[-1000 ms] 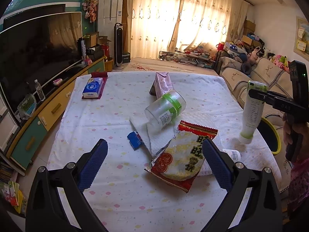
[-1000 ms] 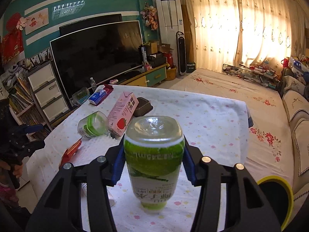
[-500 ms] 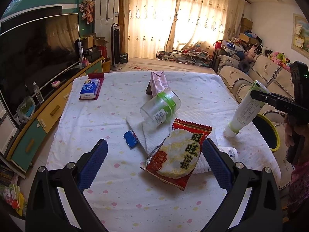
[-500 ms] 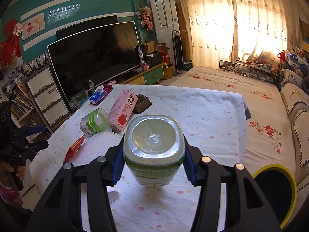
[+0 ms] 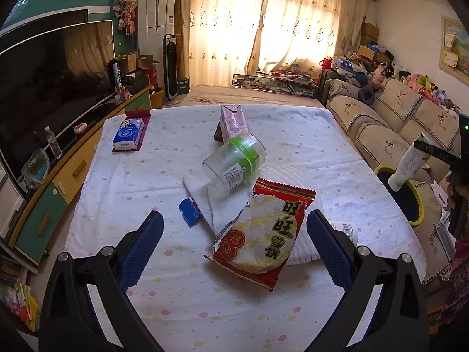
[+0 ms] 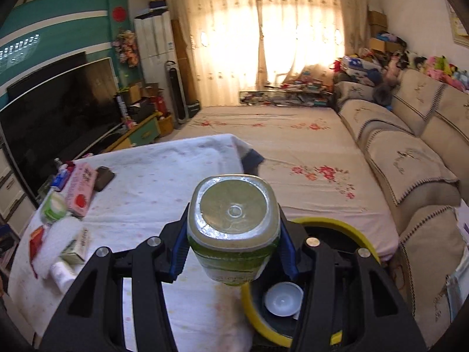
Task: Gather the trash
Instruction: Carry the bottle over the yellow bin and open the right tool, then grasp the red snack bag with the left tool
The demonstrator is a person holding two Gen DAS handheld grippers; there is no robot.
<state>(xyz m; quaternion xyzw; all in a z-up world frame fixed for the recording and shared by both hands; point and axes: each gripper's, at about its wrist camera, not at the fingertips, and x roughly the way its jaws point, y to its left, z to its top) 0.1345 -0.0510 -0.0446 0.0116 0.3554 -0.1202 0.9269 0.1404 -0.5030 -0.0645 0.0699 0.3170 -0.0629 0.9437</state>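
Note:
My right gripper (image 6: 233, 249) is shut on a green-and-white plastic bottle (image 6: 233, 228), neck down, over the rim of a yellow-rimmed black bin (image 6: 331, 223) beside the table. A pale round lid (image 6: 283, 299) lies inside the bin. The left wrist view shows the same bottle (image 5: 409, 165) tilted above the bin (image 5: 416, 205) at the right. My left gripper (image 5: 234, 245) hangs open above a red snack bag (image 5: 263, 234). Behind the bag lie a white cloth (image 5: 219, 205), a clear jar with a green band (image 5: 234, 162), a blue wrapper (image 5: 189, 211) and a pink carton (image 5: 231, 121).
A tissue pack (image 5: 127, 133) lies at the table's far left, and a small white bottle (image 5: 346, 230) sits near the right fingertip. A TV and cabinet run along the left wall. A sofa (image 5: 395, 129) stands right of the bin. A person's hand (image 5: 455, 193) holds the right gripper.
The right gripper has swung the bottle off the table to above the bin and tilted it. The left gripper has stayed over the snack bag.

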